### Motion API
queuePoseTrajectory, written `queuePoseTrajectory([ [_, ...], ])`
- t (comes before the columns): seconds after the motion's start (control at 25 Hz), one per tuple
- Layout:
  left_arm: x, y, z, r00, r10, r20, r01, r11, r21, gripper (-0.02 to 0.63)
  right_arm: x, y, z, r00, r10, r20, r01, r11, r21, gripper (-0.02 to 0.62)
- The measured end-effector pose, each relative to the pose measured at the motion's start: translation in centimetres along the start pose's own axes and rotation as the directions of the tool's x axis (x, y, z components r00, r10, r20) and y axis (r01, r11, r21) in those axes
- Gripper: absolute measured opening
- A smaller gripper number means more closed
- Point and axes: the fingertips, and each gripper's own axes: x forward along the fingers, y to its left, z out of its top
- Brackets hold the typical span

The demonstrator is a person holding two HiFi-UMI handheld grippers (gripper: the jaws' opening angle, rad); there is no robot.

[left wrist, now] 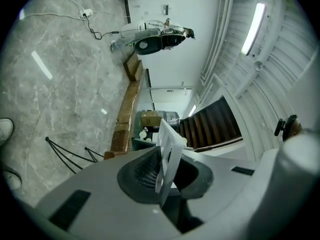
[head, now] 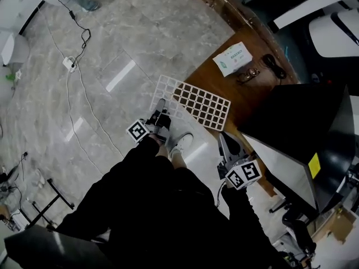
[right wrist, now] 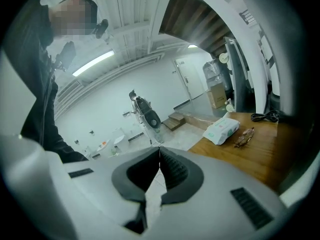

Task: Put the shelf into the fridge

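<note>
Head view: your left gripper (head: pixel 161 108) clamps the shelf (head: pixel 193 102), right gripper (head: pixel 225 142) closed, empty; carry it level toward the fridge (head: pixel 291 116) at right.

White grid shelf (head: pixel 193 102) in left gripper (head: pixel 161 110), half over wooden table (head: pixel 247 97)

Matt shelf (head: pixel 191 101), glossy marble floor (head: pixel 140 32); wooden table (head: pixel 255 97)

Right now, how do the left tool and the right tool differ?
The left tool is shut on the edge of the white grid shelf; the right tool is shut on nothing. The left tool touches the shelf at its floor-side end; the right tool hangs apart from it. Both carry a marker cube.
</note>
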Motion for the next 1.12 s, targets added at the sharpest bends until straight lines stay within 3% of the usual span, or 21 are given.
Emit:
queuePoseTrajectory([
  [0.12,-1.7,-3.4,0.8,0.999,-0.031,0.044,0.031,1.000,-0.001,0.034,-2.8,0.4,0.2,0.999,-0.019,0.047,0.017,0.999,0.050,0.008],
  [0.24,-4.5,-7.5,1.5,0.994,-0.050,0.102,0.050,0.999,0.003,0.034,-6.2,0.7,-0.4,0.990,-0.066,0.122,0.034,0.967,0.251,0.008],
  [0.4,-8.4,-13.2,1.5,0.982,-0.077,0.170,0.075,0.997,0.016,0.034,-10.3,0.5,-2.6,0.963,-0.138,0.233,-0.015,0.832,0.555,0.011],
  [0.48,-9.3,-16.1,1.9,0.975,-0.091,0.202,0.089,0.996,0.020,0.034,-10.2,0.7,-2.1,0.949,-0.110,0.294,-0.105,0.772,0.627,0.074],
  [0.56,-10.1,-18.8,2.1,0.969,-0.104,0.224,0.103,0.995,0.017,0.034,-9.6,1.0,-1.6,0.940,-0.082,0.331,-0.174,0.720,0.672,0.174],
  [0.64,-11.0,-21.0,1.9,0.964,-0.117,0.237,0.119,0.993,0.007,0.034,-9.1,1.4,-1.1,0.928,-0.069,0.365,-0.225,0.677,0.700,0.213],
  [0.88,-13.4,-23.7,0.9,0.968,-0.160,0.194,0.171,0.984,-0.041,0.034,-7.5,2.4,1.4,0.870,-0.076,0.486,-0.330,0.643,0.691,0.244],
  [1.0,-12.3,-22.5,0.7,0.977,-0.182,0.113,0.190,0.980,-0.066,0.034,-7.2,1.7,1.9,0.831,-0.140,0.539,-0.342,0.634,0.693,0.203],
  [1.04,-12.1,-22.4,0.6,0.979,-0.183,0.086,0.190,0.979,-0.077,0.034,-7.4,1.7,1.9,0.818,-0.168,0.551,-0.338,0.634,0.695,0.127],
  [1.12,-11.9,-22.5,0.8,0.984,-0.175,0.041,0.178,0.980,-0.090,0.034,-8.2,2.1,1.7,0.791,-0.227,0.569,-0.334,0.619,0.711,0.058],
])
